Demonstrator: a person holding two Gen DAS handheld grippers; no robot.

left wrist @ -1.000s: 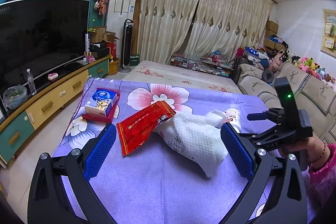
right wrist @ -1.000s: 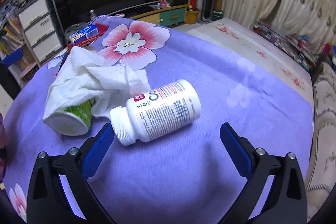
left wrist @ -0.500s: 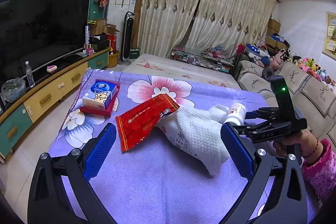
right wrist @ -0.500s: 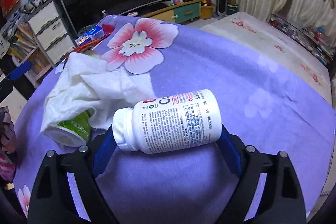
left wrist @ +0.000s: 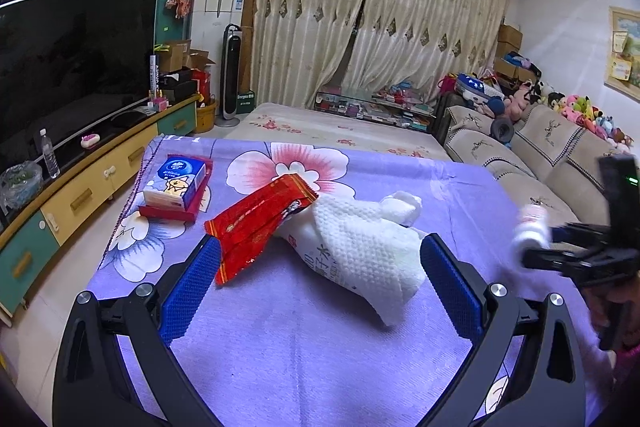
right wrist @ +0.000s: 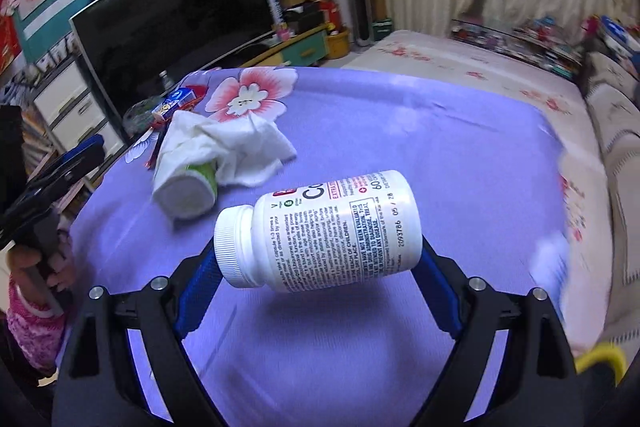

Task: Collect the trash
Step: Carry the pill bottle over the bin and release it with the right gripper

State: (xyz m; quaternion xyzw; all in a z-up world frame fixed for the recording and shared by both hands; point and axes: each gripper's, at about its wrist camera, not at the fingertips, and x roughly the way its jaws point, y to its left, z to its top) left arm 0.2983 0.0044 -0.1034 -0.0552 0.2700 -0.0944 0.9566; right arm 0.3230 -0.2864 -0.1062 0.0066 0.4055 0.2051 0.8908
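A: We have the white pill bottle (right wrist: 320,231) clamped end to end in the right gripper (right wrist: 320,267), cap against one blue pad, base against the other, lifted clear of the purple-covered bench (right wrist: 440,131).

B: It's rigid plastic with a smooth label, probably light. Held by the ends, it could pivot or slip, so we'd judge a grip across the body safer.

A: The left gripper (left wrist: 320,279) hangs with its jaws wide apart, nothing between them, low over the near side of the bench. Just ahead lie the white cloth (left wrist: 368,247), soft and limp, draped over a cup (right wrist: 188,193) on its side, and the red wrapper (left wrist: 260,223), thin and crinkly.

B: The bench is bare to the right, its edge near the sofa (left wrist: 540,155). Plenty of room there.
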